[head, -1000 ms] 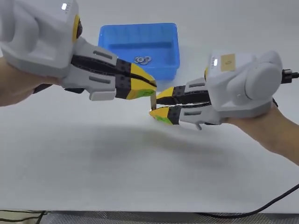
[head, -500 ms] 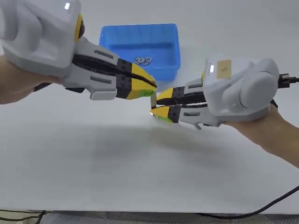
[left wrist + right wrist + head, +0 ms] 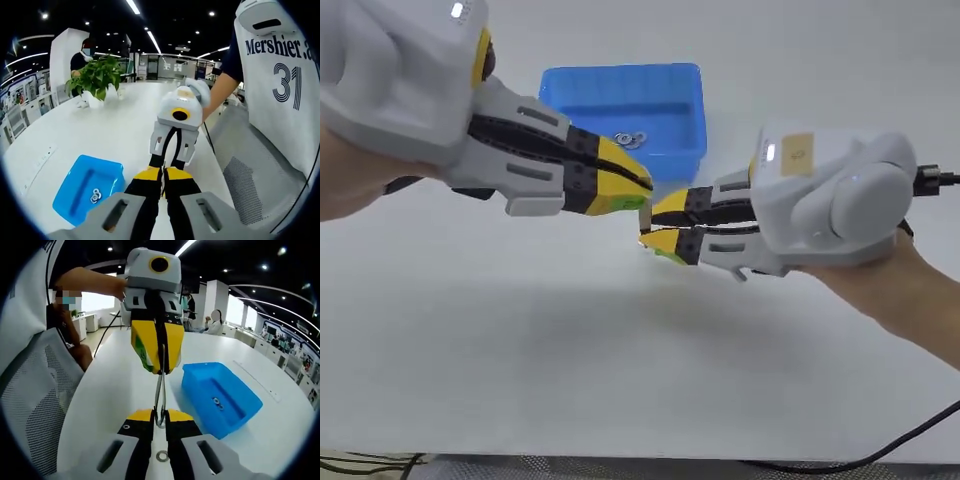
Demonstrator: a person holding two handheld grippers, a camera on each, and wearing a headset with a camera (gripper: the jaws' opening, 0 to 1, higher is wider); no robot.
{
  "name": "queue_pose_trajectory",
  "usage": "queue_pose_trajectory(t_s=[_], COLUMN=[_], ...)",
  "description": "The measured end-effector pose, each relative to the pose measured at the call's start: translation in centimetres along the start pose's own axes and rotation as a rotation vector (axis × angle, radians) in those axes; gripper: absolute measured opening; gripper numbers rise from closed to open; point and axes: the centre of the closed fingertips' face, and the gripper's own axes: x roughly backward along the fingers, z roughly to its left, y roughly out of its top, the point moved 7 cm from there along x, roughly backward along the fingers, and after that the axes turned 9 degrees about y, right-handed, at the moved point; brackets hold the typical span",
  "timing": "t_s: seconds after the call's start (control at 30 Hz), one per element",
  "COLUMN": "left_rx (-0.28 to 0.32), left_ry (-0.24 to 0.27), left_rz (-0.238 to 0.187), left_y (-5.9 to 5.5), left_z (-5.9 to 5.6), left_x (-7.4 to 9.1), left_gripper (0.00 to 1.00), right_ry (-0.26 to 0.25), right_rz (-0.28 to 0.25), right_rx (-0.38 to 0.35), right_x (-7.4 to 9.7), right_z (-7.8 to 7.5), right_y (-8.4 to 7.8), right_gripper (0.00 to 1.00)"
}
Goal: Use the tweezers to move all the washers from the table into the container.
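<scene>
Right gripper view, slim steel tweezers (image 3: 159,390), small silver ring-shaped washer (image 3: 162,456)

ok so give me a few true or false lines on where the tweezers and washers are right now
1. The blue container has washers in it. True.
2. The tweezers lie flat on the table. False: they are held off it, between the left tool and the right tool.
3. A lone washer lies on the table by the right tool. True.
4. The two tools are far apart. False: their tips nearly meet.
</scene>
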Motion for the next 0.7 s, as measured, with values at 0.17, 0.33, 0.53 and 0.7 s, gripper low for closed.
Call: queue_pose_trajectory(t_s=[0.17,0.33,0.53,0.7], left_rx=[-0.024,-0.045,-0.097,-0.131], left_ry=[0.003,0.002,0.019,0.029], left_rz=[0.002,-0.002,-0.011,-0.013], left_y=[0.7,1.7,3.4,4.4], left_z=[-0.2,-0.3,0.0,0.8], left_x=[0.6,1.4,2.5,3.1], left_gripper=[0.06,0.06,0.06,0.06], right_ry=[-0.006,-0.007,-0.035,-0.039], right_rz=[-0.006,-0.011,-0.013,-0.013], right_rx=[0.019,0.044,0.1,0.128], right_x=[0.2,0.6,1.3,1.7], right_z=[0.2,0.2,-0.3,-1.1], right_y=[0.9,2.0,3.9,5.1], right_gripper=[0.1,0.1,0.1,0.1])
